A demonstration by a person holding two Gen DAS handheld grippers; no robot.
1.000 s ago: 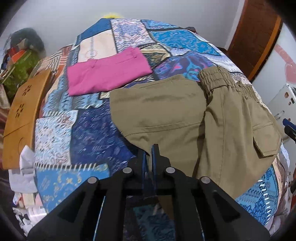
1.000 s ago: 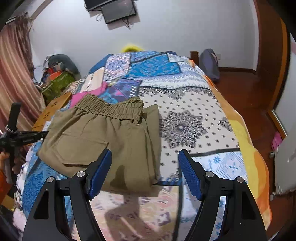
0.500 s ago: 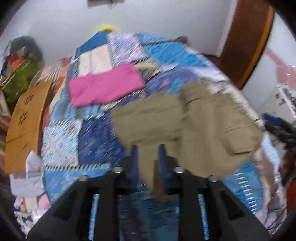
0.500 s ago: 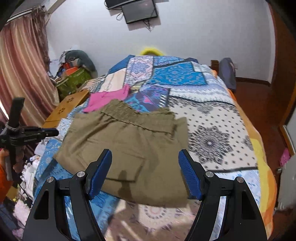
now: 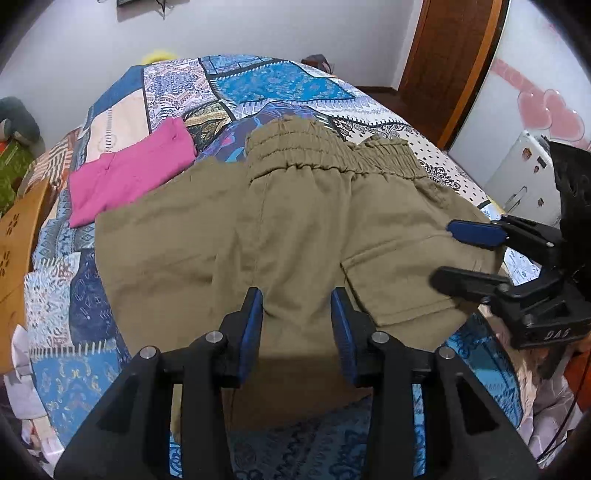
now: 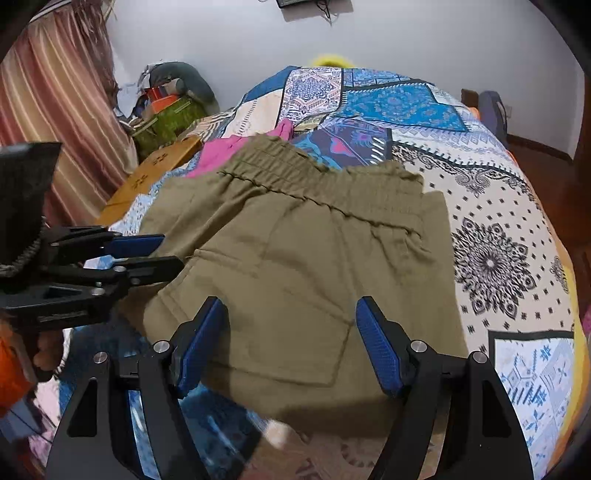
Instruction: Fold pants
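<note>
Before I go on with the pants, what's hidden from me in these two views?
- Near hem of the pants: both views, behind the tool bodies.
- Pink garment: right view, mostly behind the waistband.
- Bed under the pants: covered.

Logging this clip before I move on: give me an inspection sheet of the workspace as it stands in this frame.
Surface: bed with patchwork bedspread, patterned, uneven.
Job's things: olive pants folded, elastic waistband toward the far wall, cargo pocket facing up.
Clutter: folded pink garment beyond the pants; wooden board and a pile of bags beside the bed.
Grippers: left gripper open over the pants' near edge; right gripper open above the pocket; neither holds cloth.
Cables: some hang under the wall screen.
Surroundings: striped curtain, wooden door, white wall.
</note>
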